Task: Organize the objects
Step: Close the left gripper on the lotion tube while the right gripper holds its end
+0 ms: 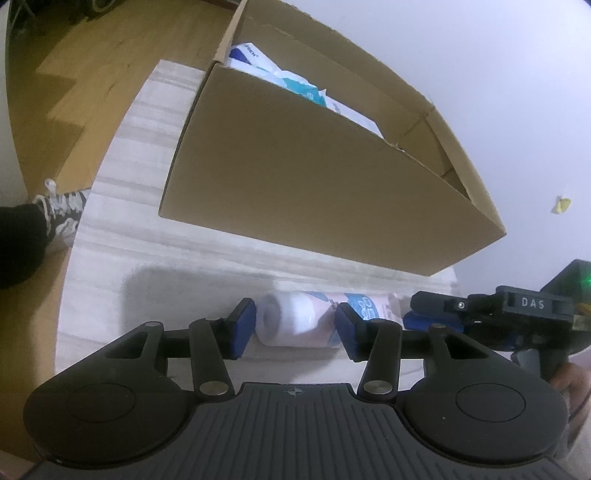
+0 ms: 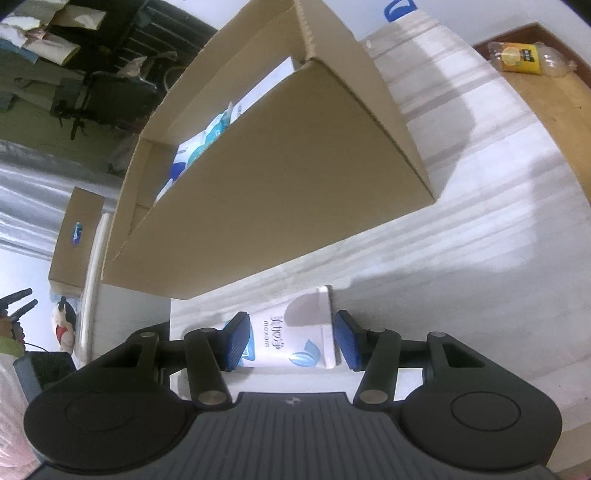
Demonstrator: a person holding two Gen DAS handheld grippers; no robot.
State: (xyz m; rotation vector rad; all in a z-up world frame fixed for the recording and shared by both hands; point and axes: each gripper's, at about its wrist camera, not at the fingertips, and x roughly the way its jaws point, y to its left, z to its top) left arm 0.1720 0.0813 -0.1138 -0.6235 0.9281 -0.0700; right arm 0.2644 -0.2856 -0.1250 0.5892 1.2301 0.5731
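Both hand-held grippers (image 1: 293, 334) (image 2: 291, 341) angled downward, jaws part-open.

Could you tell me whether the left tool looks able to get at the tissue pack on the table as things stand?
Probably yes: the left tool already straddles the tissue pack, nothing lies between them, and the cardboard box stands clear behind.

a pale striped table (image 1: 122, 236) stands over a wood floor (image 1: 92, 74), with a plain white wall (image 1: 498, 74) behind it and soft shadows across its top. in the right wrist view a dark chair (image 2: 110, 96) and cluttered shelves (image 2: 48, 29) sit far back, a small carton (image 2: 75, 240) lies beside the table, and a yellow-labelled bottle (image 2: 524, 57) lies on the floor.
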